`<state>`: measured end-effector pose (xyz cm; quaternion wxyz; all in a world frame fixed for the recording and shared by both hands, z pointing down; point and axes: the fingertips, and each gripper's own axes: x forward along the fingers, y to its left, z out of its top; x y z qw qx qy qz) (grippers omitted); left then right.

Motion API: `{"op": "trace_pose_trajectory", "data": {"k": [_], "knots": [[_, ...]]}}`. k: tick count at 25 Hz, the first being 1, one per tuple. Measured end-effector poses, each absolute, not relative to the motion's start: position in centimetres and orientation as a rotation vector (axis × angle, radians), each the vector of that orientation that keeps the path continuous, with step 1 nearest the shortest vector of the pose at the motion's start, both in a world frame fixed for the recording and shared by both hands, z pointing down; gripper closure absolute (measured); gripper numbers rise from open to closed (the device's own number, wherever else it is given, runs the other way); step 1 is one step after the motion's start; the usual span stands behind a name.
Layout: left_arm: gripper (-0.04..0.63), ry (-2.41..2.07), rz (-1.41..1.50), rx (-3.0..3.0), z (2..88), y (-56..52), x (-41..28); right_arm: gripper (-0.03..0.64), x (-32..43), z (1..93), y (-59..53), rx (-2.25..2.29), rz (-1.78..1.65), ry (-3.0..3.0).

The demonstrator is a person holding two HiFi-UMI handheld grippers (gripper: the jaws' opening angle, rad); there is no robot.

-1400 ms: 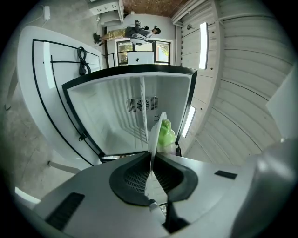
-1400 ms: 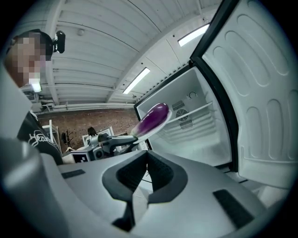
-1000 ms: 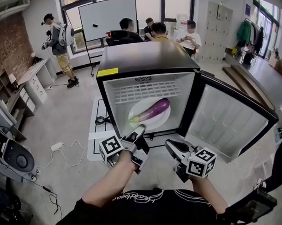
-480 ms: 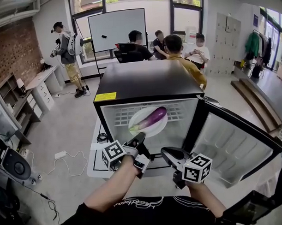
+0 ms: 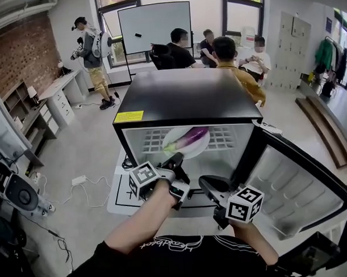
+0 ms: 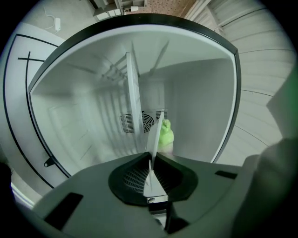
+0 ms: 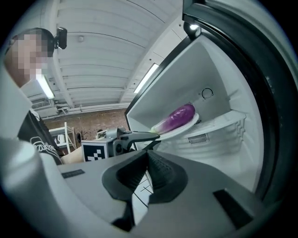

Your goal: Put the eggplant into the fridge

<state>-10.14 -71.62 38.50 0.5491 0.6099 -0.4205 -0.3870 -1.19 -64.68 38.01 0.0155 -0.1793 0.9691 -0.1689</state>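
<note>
The eggplant [image 5: 188, 138] lies on its white plate [image 5: 202, 149] on the wire shelf [image 5: 226, 140] of the open fridge [image 5: 183, 98]. The left tool [image 5: 177, 160] and right tool [image 5: 205, 183], each with jaws pressed together on nothing, now sit farther back from the opening than a second ago. The delivery looks made; only the door [image 5: 294, 187], standing wide, seems left to close.

Lab-like office: whiteboard [image 5: 154, 26], desk [image 5: 58, 88], lockers [image 5: 292, 43], seated people [image 5: 224, 51].
</note>
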Motion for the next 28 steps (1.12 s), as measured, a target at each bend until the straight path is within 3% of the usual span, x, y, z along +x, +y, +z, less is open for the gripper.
{"op": "trace_pose_trajectory", "data": {"k": [21, 24, 28], "knots": [[0.537, -0.979, -0.979, 1.459, 37.4, -73.6, -10.6, 0.609, -1.2, 38.7, -66.1, -0.535, -0.546, 3.013], [0.477, -0.987, -0.936, 1.492, 37.5, -73.6, -10.3, 0.609, -1.6, 38.7, -66.2, -0.520, -0.548, 3.015], [0.457, -0.999, -0.889, 1.560, 37.4, -73.5, -10.1, 0.609, -2.0, 38.9, -66.2, -0.503, -0.558, 3.019]]}}
